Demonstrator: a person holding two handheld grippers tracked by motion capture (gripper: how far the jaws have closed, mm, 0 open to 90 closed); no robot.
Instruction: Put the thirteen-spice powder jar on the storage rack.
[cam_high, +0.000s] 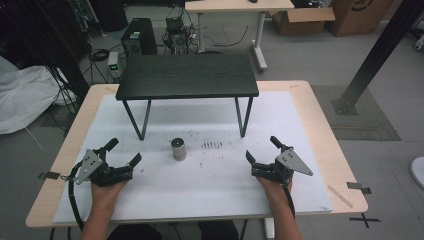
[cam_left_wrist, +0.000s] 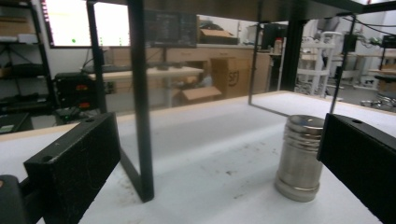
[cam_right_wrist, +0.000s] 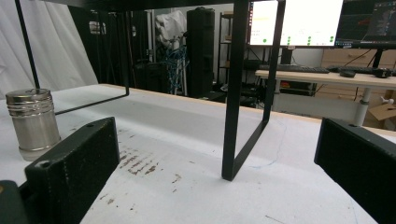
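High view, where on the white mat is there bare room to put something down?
Bare mat lies between the left gripper and the metal shaker, between the shaker and the right gripper, and along the near edge of the white mat. It is tighter under the black shelf, between its legs.

A light wooden table (cam_high: 320, 130) carries a white mat (cam_high: 210, 190). On the mat, a black riser shelf (cam_high: 187, 75) stands at twelve o'clock, a steel shaker (cam_high: 178, 149) upright at centre, and dark scuff marks (cam_high: 211, 145) just beside it at three o'clock.
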